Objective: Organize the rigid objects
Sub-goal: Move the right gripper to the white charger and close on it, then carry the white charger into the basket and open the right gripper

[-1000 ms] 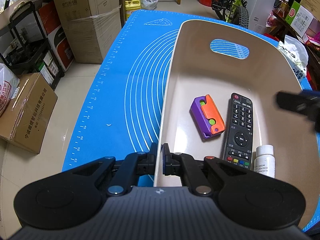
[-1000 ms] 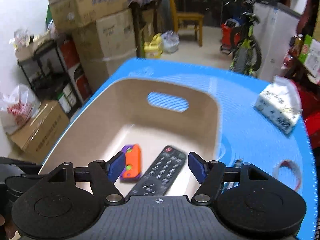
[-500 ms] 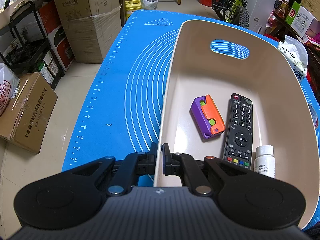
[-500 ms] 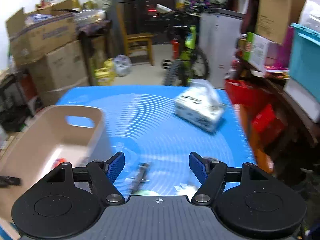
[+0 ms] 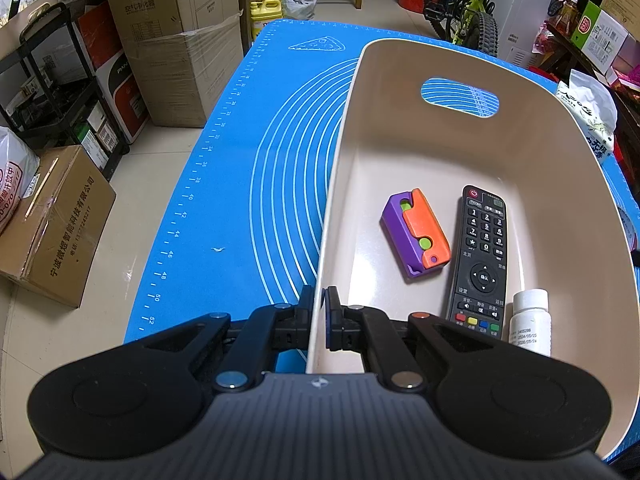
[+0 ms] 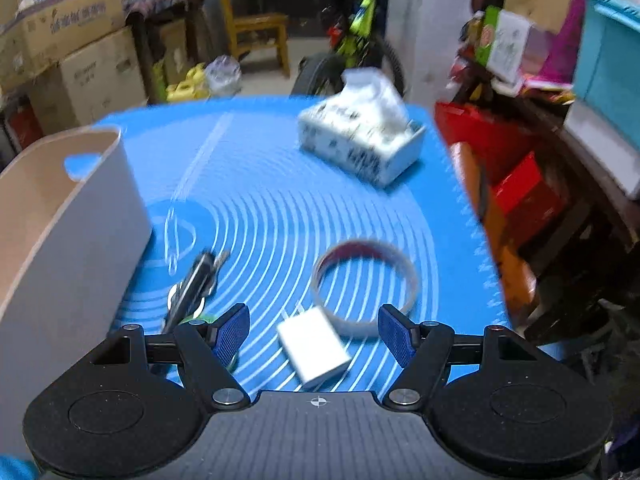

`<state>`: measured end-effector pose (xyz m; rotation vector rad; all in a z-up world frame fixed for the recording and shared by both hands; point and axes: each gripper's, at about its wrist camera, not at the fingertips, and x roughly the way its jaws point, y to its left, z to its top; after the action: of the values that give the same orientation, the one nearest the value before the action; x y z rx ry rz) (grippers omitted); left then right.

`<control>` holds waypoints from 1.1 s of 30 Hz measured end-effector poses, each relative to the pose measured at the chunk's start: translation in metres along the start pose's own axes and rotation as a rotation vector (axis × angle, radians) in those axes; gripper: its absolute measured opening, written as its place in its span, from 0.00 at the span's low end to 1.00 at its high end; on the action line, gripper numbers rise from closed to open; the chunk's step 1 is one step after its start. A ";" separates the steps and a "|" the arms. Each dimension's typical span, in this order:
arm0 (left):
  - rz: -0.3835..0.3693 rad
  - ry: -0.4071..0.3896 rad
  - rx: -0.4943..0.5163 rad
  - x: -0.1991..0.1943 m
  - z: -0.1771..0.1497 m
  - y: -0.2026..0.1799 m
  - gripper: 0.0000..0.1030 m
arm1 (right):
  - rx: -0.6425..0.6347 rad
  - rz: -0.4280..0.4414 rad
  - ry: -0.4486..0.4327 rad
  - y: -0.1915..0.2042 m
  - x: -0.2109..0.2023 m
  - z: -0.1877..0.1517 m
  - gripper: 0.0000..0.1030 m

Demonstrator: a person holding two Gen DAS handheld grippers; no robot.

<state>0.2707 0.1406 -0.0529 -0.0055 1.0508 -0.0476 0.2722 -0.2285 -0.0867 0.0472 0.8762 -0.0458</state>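
Clamping the near left wall of the beige plastic bin (image 5: pixel 560 152), the left tongs (image 5: pixel 319 312) are pinched shut on its rim, one finger outside and one inside. In the bin lie a purple-and-orange toy block (image 5: pixel 416 234), a black remote control (image 5: pixel 482 258) with its long axis running from the near wall toward the handle cut-out, power button at the far end, and a small white bottle (image 5: pixel 530 326) just beside the remote's near end. The right tongs (image 6: pixel 314 330) hover wide apart and hold nothing, over a white charger plug (image 6: pixel 314 346) lying diagonally on the blue silicone mat (image 6: pixel 256 184), prongs pointing away. A white ring of tape (image 6: pixel 412 280) lies just beyond the plug, seemingly touching it; a blurred bunch of dark keys (image 6: pixel 196 284) lies left, beside the bin wall. A white tissue pack (image 6: pixel 360 136) sits far off near the worktop edge, with open mat between.
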 end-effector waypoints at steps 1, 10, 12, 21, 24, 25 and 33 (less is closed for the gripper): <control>0.000 0.000 0.000 0.000 0.000 0.000 0.06 | -0.011 0.004 0.011 0.001 0.004 -0.002 0.74; 0.000 0.000 0.001 0.000 0.000 0.000 0.06 | -0.039 0.026 0.086 -0.001 0.033 -0.014 0.67; 0.001 0.000 0.001 0.000 0.000 0.000 0.06 | -0.034 0.028 0.088 -0.003 0.036 -0.015 0.65; 0.010 0.000 0.006 0.001 0.000 -0.002 0.07 | -0.029 0.047 0.071 -0.007 0.047 -0.013 0.53; 0.009 0.001 0.005 0.001 0.000 -0.003 0.07 | -0.055 0.046 0.070 -0.003 0.046 -0.013 0.45; 0.009 0.001 0.004 0.001 0.000 -0.003 0.07 | -0.063 0.048 0.070 -0.002 0.045 -0.013 0.43; 0.007 0.001 0.002 0.001 0.000 -0.003 0.07 | -0.125 0.053 0.052 0.009 0.030 -0.015 0.42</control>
<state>0.2711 0.1380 -0.0533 0.0002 1.0519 -0.0421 0.2807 -0.2191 -0.1190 -0.0455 0.9276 0.0596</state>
